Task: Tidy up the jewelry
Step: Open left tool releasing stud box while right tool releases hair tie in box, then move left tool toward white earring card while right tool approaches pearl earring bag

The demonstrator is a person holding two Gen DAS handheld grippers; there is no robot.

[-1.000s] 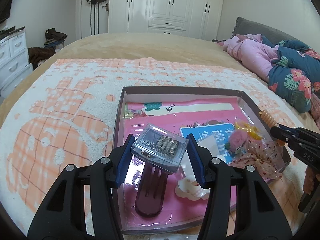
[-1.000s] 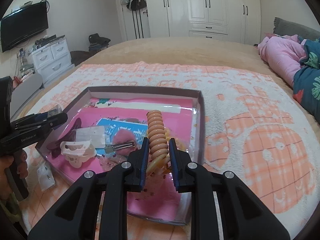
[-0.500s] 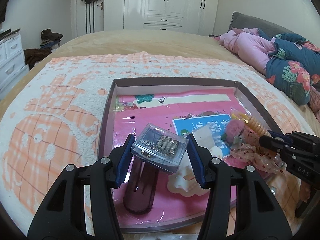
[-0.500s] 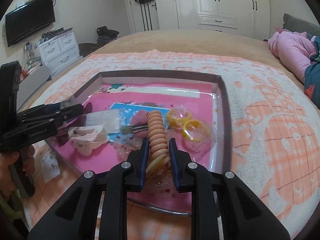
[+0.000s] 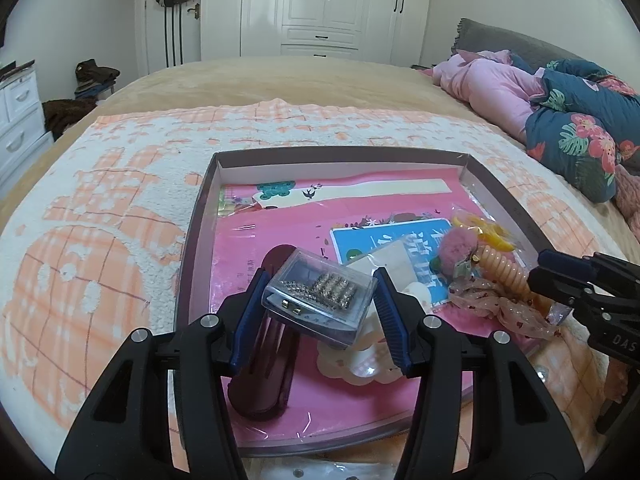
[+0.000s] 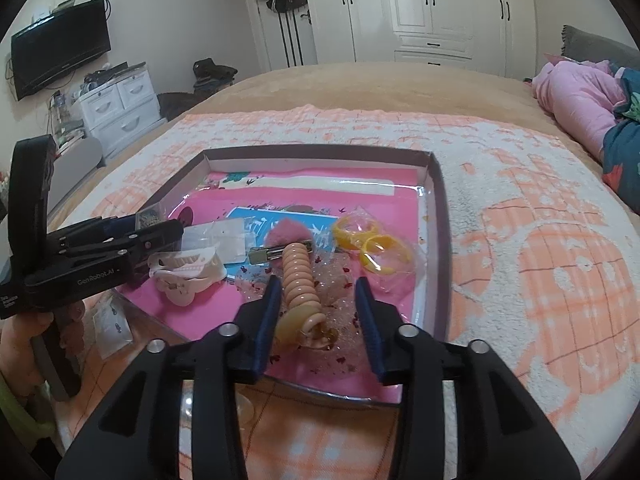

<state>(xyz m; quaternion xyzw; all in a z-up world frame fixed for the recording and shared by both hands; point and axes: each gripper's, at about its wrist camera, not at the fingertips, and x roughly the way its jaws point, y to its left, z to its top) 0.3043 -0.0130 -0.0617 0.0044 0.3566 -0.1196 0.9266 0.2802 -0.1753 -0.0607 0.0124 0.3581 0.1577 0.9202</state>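
Note:
A clear plastic box (image 5: 320, 300) of small sparkly pieces hangs tilted over the shallow brown tray (image 5: 340, 152). My left gripper (image 5: 320, 280) has it between its blue pads; the jaws are opening slightly, and both pads still touch the box. My right gripper (image 6: 318, 282) is opening over the tray's near right part. A peach spiral hair tie (image 6: 298, 276) lies between its fingers on a sheer glittery bow (image 6: 340, 292), with neither pad touching it. The left view shows the right gripper (image 5: 560, 276) beside the spiral tie (image 5: 504, 272).
On the tray's pink lining lie a dark maroon hair clip (image 5: 264, 368), a white claw clip (image 6: 184, 276), a pink pompom clip (image 6: 288, 236), bagged yellow rings (image 6: 372, 244) and a blue card (image 5: 392, 236). The tray rests on an orange-and-white blanket (image 6: 540, 240). Small packets (image 6: 112, 320) lie beside its near left corner.
The right gripper's jaws have parted and let go of the spiral hair tie, which now lies on the bow in the tray. The left gripper still carries the clear box.

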